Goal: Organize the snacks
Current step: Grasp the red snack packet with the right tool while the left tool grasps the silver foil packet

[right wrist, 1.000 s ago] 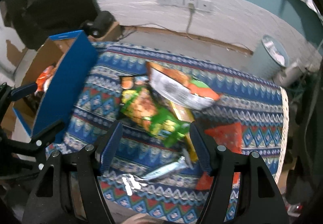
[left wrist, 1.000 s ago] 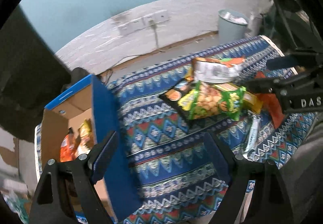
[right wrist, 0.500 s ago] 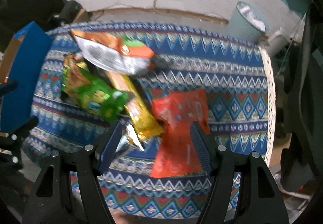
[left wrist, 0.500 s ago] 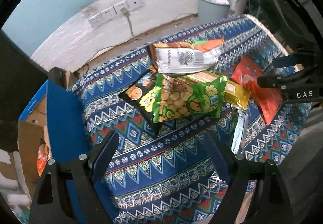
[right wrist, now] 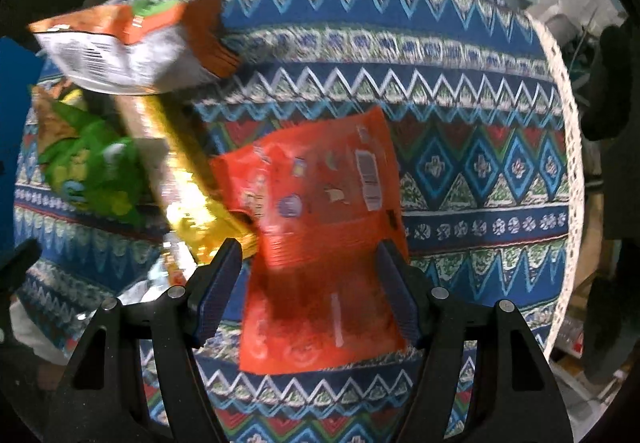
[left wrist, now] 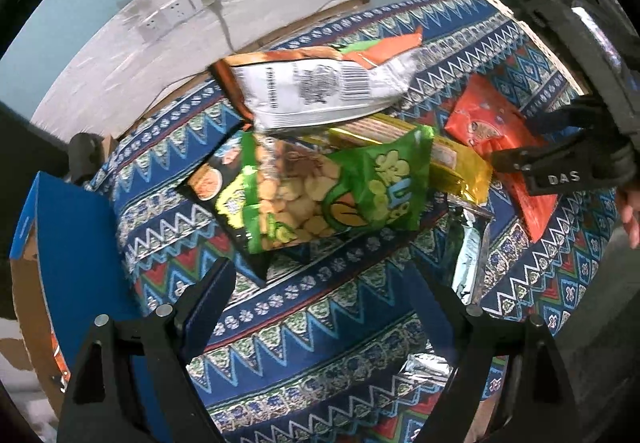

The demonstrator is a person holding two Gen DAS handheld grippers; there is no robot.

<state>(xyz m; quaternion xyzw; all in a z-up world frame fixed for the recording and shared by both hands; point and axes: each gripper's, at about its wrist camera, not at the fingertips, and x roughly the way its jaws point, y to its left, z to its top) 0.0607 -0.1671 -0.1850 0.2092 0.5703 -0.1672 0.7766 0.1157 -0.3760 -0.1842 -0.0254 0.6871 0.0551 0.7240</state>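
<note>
The red packet [right wrist: 320, 227] is framed lengthwise between the spread fingers of the right gripper [right wrist: 310, 283]; the left gripper [left wrist: 320, 295] is also held spread, empty.

Both fisheye views are evenly, fairly dimly lit with black vignette at the rims and bowed edges, the right one motion-blurred toward nine o'clock, glare on the gold pack [right wrist: 188, 179] and foil wrapper [left wrist: 468, 263].
</note>
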